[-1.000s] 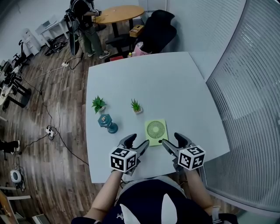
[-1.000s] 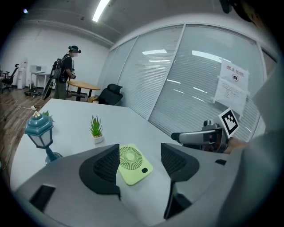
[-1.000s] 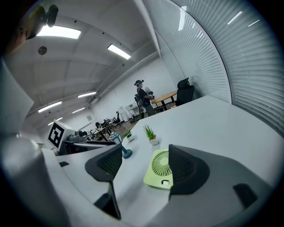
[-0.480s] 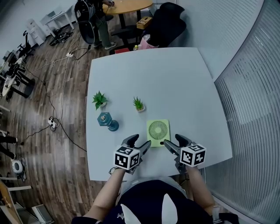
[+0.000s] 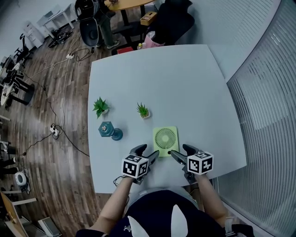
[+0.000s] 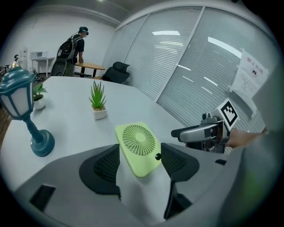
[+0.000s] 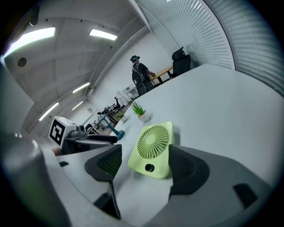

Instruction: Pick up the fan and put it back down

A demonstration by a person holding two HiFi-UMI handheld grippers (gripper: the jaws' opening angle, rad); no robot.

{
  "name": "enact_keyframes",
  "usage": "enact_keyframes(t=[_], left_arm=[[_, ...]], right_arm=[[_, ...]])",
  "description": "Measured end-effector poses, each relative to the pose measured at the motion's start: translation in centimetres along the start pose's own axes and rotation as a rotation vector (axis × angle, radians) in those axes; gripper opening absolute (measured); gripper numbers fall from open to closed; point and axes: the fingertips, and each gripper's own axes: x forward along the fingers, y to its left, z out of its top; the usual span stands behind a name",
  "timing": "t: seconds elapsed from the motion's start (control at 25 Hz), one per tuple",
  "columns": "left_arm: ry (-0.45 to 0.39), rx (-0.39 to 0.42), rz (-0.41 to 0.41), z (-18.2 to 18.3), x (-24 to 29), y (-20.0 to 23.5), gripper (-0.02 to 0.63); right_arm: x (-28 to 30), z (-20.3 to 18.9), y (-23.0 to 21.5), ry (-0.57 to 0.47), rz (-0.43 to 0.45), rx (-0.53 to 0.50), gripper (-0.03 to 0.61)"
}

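Note:
A flat light-green square fan (image 5: 165,140) lies on the white table (image 5: 185,88) near its front edge, grille up. My left gripper (image 5: 147,153) hangs open just left of the fan's near corner, nothing between its jaws. My right gripper (image 5: 180,152) is open too, just right of that near edge. In the left gripper view the fan (image 6: 138,148) lies just beyond the open gripper (image 6: 140,163), with the right gripper (image 6: 202,133) at the right. In the right gripper view the fan (image 7: 153,148) sits just beyond the open gripper (image 7: 146,166).
A teal lantern ornament (image 5: 109,130) stands left of the fan. Two small potted plants (image 5: 101,107) (image 5: 143,111) stand behind it. Beyond the table's far edge are a black chair (image 5: 172,18), a wooden table (image 5: 125,4) and a person (image 5: 99,18). Window blinds (image 5: 266,115) run along the right.
The head view has shifted slightly. Both grippers stay open at the fan's near edge, a little closer to it than a second ago. The fan has not moved.

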Motion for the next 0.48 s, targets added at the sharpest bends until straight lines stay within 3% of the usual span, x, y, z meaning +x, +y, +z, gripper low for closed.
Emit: enact_keyframes(t=[0.48], left_arm=[[0.084, -0.058, -0.039, -1.9, 3.0, 0.7, 0.282]], right_arm=[[2.2, -1.9, -2.0, 0.111, -0.004, 0.011, 0.328]])
